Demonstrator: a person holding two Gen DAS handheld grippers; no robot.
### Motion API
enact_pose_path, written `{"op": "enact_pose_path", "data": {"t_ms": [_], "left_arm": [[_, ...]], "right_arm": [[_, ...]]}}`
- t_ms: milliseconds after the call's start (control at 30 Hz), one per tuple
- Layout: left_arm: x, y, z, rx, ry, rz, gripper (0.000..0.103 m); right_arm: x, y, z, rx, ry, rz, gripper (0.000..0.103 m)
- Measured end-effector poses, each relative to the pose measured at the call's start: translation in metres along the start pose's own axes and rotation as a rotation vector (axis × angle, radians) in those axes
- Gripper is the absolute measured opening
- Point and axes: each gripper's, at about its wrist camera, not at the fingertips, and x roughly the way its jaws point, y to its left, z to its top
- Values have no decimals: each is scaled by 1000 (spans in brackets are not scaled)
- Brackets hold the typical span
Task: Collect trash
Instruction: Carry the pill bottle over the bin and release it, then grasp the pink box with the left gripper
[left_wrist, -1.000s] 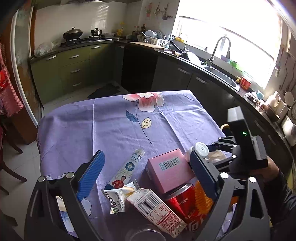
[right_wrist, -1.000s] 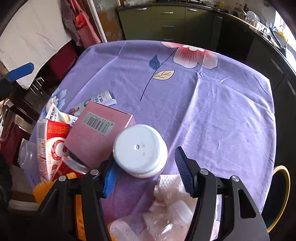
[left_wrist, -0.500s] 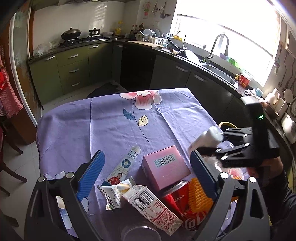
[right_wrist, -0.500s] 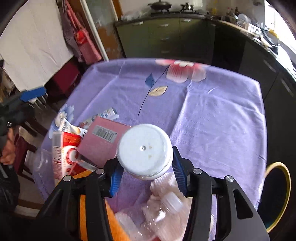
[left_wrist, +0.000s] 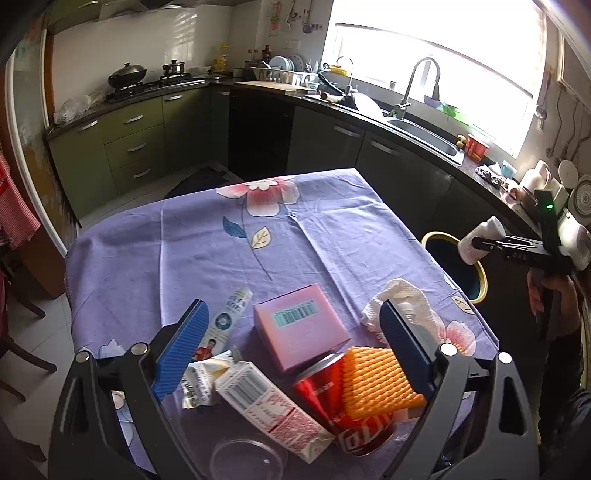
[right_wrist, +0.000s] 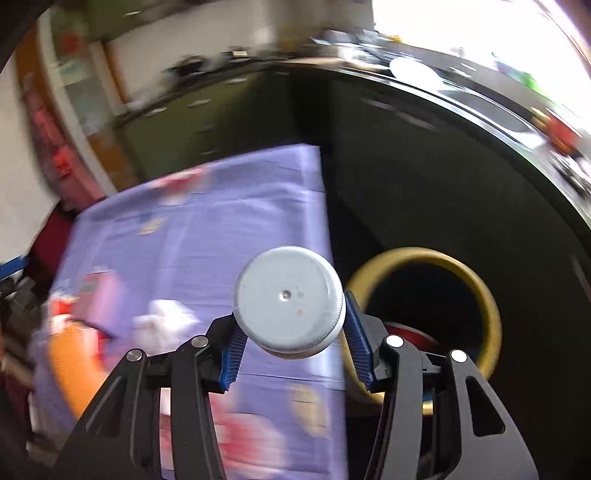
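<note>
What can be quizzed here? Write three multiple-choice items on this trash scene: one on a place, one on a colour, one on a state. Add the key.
1. Where is the bin?
A. On the table
B. On the floor beside the table's right edge
C. In the sink

2. What colour is the box with the barcode?
A. Pink
B. Green
C. Black

3. What state is the right claw in?
A. Open and empty
B. Shut on the white bottle
C. Shut on the can

Key: 1 B, the yellow rim sits below the tablecloth edge; 2 A, its top is plainly pink; 3 B, both blue pads press the bottle near the bin, while the left claw stands open above the pile.
</note>
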Motion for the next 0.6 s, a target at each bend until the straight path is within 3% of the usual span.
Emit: {"op": "enact_pose_path", "data": {"t_ms": [267,433,467,600], "left_arm": [[15,-25,4,27,33,-4,89],[20,-33,7,47,52,8,89],[21,-34,7,47,55,9,89],[26,-35,7,36,79,1,89]], "right_arm": [[67,-110,-25,210,142,-114,49],[96,-141,-40,274,193,-146,51],[98,-145,-42,282,195,-157,58],[91,-150,-46,286,168,-172,59]]}}
